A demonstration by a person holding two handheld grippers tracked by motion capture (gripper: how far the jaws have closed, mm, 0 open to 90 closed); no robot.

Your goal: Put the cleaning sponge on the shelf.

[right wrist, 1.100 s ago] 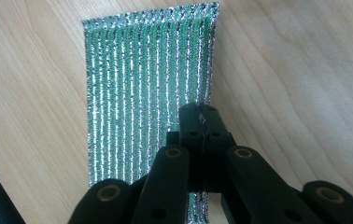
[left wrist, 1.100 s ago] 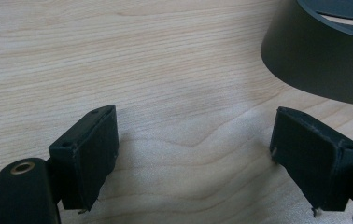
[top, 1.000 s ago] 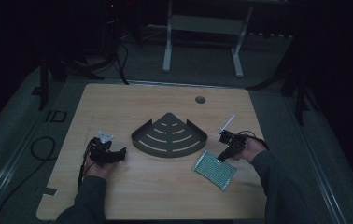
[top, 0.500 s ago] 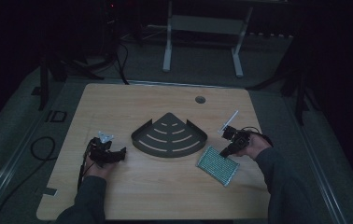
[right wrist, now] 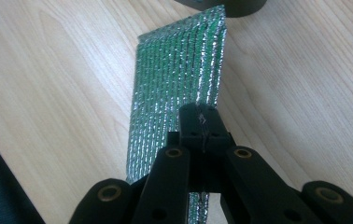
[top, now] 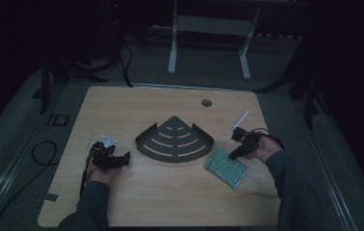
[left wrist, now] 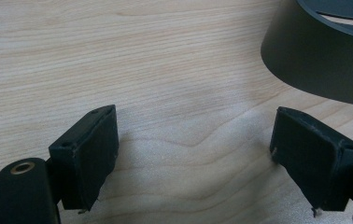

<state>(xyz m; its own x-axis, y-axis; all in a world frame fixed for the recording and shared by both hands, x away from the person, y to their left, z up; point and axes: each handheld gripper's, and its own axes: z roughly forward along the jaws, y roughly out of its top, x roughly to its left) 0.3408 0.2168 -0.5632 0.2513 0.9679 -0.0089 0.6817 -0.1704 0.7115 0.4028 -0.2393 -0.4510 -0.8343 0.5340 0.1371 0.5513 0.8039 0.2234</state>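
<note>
High view shows a dim room with grey flooring around a pale wooden worktop (top: 170, 192) with rounded corners, whose far edge carries a small round cable hole (top: 206, 102). Beyond the worktop stands the white metal frame of another table (top: 209, 29), and black stands and cables lie in the dark on the floor at the left.

At the middle of the worktop sits a dark grey quarter-round metal corner shelf (top: 175, 140) with curved slots, its point facing away from the person. To its right, near the front edge, lies a flat rectangular pouch of green and silver ribbed foil (top: 227, 167), well clear of the shelf in the high view; in the right gripper view its far corner reaches close to the shelf's wall. A thin white stick (top: 238, 121) lies just behind the right hand.

The right gripper (top: 238, 150) is at the pouch's near right corner with its jaws clenched; in the right gripper view the closed tips (right wrist: 201, 122) sit over the foil's edge, and whether the foil is pinched between them I cannot tell. The left gripper (top: 110, 155) rests on the worktop left of the shelf, jaws released and wide apart over bare wood, with the shelf's curved wall (left wrist: 319, 60) just beyond the right jaw.
</note>
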